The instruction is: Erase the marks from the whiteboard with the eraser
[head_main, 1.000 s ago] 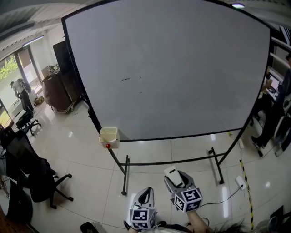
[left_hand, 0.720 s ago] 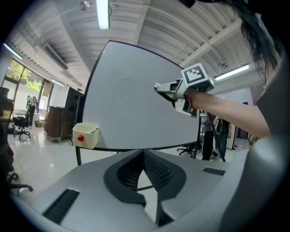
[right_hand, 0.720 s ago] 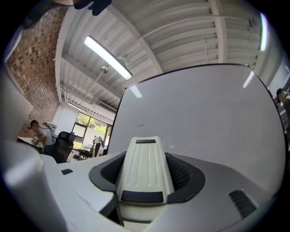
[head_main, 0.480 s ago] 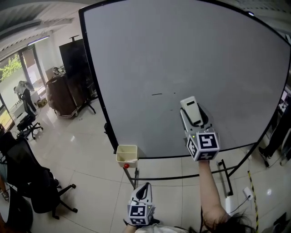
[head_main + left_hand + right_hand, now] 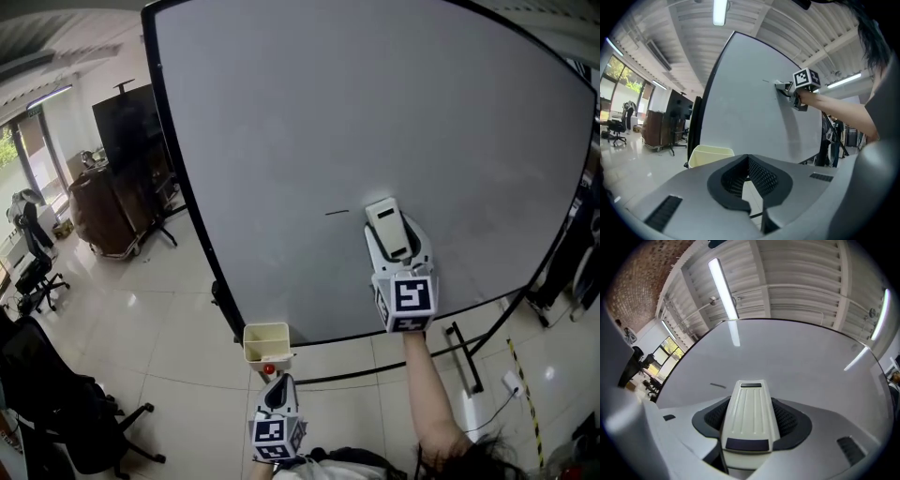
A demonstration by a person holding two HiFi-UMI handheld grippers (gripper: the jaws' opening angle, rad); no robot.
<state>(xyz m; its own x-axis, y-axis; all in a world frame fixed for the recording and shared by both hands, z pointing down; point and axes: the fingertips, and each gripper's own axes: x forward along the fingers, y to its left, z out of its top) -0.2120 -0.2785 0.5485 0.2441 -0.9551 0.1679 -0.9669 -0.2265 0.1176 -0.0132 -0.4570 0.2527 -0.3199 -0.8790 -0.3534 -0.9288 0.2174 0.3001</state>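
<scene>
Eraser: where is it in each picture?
Head view: eraser middle right, at the whiteboard, in the right gripper.
Left gripper view: eraser tiny, upper middle, far off.
Right gripper view: eraser big, bottom centre, between the jaws.
Shared landmark: the short dark mark just left of the eraser in all three.

This looks like an open office or workshop hall. A big whiteboard (image 5: 375,122) on a wheeled stand rises from a glossy tiled floor (image 5: 122,328). Black office chairs (image 5: 56,403) stand to the left, near a dark screen (image 5: 127,122) on its own stand and a wooden cabinet (image 5: 94,211). Overhead runs a ribbed metal ceiling (image 5: 801,287) with tube lights (image 5: 723,287). A brick wall (image 5: 642,282) and tall windows (image 5: 623,77) close off one side.
</scene>
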